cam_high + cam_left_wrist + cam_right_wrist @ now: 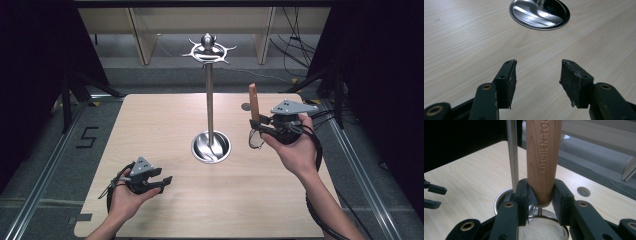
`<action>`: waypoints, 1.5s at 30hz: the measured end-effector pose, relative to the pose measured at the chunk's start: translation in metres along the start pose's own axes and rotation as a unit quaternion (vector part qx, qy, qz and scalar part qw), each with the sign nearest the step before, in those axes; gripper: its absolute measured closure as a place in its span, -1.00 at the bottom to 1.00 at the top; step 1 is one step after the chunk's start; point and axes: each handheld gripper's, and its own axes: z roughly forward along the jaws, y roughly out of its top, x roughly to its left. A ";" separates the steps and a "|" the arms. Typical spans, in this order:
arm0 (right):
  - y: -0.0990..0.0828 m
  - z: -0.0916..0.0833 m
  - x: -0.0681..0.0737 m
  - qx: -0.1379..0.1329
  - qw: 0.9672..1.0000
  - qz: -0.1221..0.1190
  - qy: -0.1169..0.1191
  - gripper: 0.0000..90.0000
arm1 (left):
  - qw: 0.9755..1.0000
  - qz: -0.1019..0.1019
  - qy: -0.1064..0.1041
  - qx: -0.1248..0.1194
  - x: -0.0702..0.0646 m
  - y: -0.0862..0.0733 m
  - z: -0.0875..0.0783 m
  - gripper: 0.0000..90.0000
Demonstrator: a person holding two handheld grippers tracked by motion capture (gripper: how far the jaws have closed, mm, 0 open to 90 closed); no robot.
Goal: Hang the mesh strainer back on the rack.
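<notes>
A steel stand rises from a round dish base (211, 146) at the table's middle, its pole (209, 100) topped by a ring of hooks (208, 50). My right gripper (258, 128) is shut on the wooden handle (254, 101) of a small mesh strainer; the handle stands upright and reads "KITCHEN TOO" (544, 152). The mesh bowl (541, 230) hangs below the jaws. The pole (513, 155) stands just left of the handle in the right gripper view. My left gripper (165, 181) rests open near the front left, with bare table between its fingertips (507, 80). The dish base (539, 13) lies ahead of it.
The light wooden table (165, 120) has a small round hole (245, 106) near its far right edge. Black curtains flank both sides. Cables trail on the floor behind, near wooden furniture legs (142, 35).
</notes>
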 end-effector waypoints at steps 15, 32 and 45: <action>0.008 0.002 -0.003 -0.013 1.000 -0.005 0.011 0.54 | 1.000 -0.002 0.000 -0.005 -0.001 0.000 0.000 0.01; 0.019 0.003 -0.001 -0.007 1.000 -0.011 0.016 0.54 | 1.000 -0.002 0.004 -0.010 -0.001 0.000 0.001 0.01; 0.025 0.008 0.001 -0.016 0.999 -0.016 0.022 0.54 | 1.000 -0.001 -0.001 -0.003 0.000 0.000 -0.001 0.01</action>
